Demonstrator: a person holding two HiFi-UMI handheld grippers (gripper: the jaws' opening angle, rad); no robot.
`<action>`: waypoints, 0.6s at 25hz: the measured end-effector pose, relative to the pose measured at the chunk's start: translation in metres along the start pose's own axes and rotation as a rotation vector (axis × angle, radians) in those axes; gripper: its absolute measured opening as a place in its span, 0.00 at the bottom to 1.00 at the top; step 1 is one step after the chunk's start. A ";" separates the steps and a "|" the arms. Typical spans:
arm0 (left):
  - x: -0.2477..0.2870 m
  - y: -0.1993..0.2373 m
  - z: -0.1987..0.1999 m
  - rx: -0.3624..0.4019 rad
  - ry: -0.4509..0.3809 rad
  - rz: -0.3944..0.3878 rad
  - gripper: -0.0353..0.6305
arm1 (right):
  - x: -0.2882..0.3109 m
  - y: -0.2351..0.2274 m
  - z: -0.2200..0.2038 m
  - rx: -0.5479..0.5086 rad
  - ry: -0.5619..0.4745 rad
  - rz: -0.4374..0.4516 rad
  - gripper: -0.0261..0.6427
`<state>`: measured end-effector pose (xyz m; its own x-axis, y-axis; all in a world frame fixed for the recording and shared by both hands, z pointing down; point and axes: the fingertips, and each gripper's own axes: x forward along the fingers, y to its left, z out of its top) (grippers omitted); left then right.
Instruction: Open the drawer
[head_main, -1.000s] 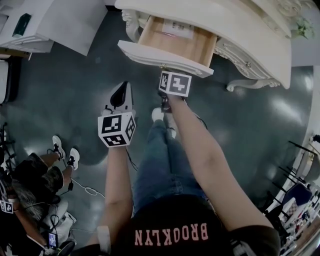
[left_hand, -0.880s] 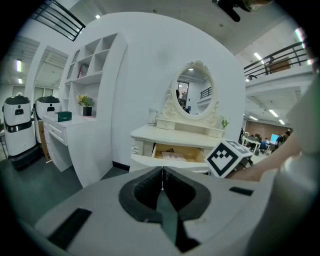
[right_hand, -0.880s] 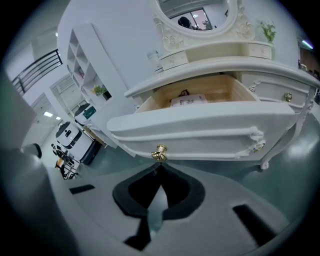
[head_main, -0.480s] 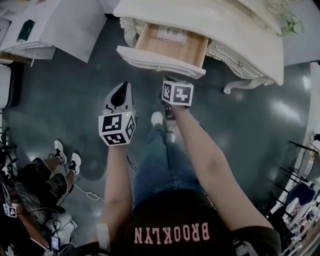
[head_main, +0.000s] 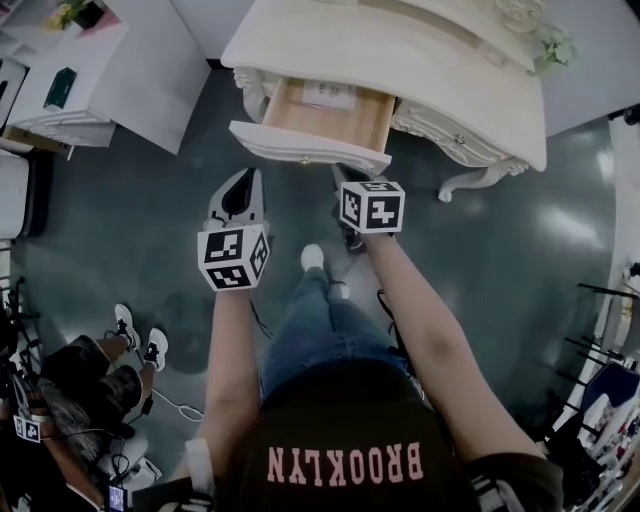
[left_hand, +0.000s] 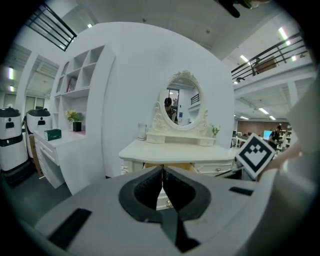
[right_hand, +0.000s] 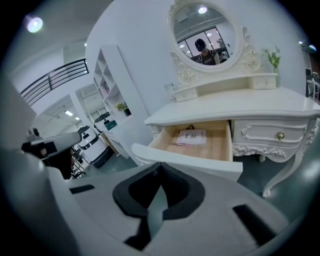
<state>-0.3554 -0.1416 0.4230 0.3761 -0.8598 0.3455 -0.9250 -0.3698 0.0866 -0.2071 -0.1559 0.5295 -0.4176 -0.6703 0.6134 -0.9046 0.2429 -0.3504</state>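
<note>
The white dressing table (head_main: 440, 70) has its left drawer (head_main: 325, 112) pulled out, and the wooden inside holds a paper (head_main: 329, 95). My right gripper (head_main: 346, 182) is shut and empty, a short way in front of the drawer's white front panel (head_main: 305, 147). The left gripper (head_main: 241, 188) hovers to the left, also shut on nothing. In the right gripper view the open drawer (right_hand: 212, 145) and its paper (right_hand: 191, 136) lie just beyond the shut right gripper (right_hand: 159, 169). In the left gripper view the shut left gripper (left_hand: 162, 173) covers most of the drawer front (left_hand: 165, 200).
A white cabinet (head_main: 95, 60) stands at the upper left. A person (head_main: 75, 385) crouches at the lower left among floor cables (head_main: 175, 380). My own legs and shoes (head_main: 313, 258) are below the drawer. The table's right drawer (right_hand: 272, 134) is closed, and a mirror (right_hand: 205, 31) tops the table.
Both grippers have drawn back from the table and risen. The right gripper, which was at the drawer front, now stands apart from it. The drawer stays open.
</note>
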 end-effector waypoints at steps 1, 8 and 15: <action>0.001 -0.002 0.005 0.005 -0.006 -0.004 0.06 | -0.007 0.000 0.008 -0.007 -0.022 0.004 0.03; 0.001 -0.020 0.033 0.033 -0.050 -0.029 0.06 | -0.061 0.000 0.056 -0.044 -0.168 0.018 0.03; -0.002 -0.032 0.069 0.048 -0.111 -0.036 0.06 | -0.114 0.001 0.088 -0.081 -0.267 0.004 0.03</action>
<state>-0.3232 -0.1526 0.3555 0.4153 -0.8783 0.2368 -0.9081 -0.4155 0.0515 -0.1528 -0.1414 0.3970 -0.3938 -0.8277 0.3997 -0.9112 0.2943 -0.2881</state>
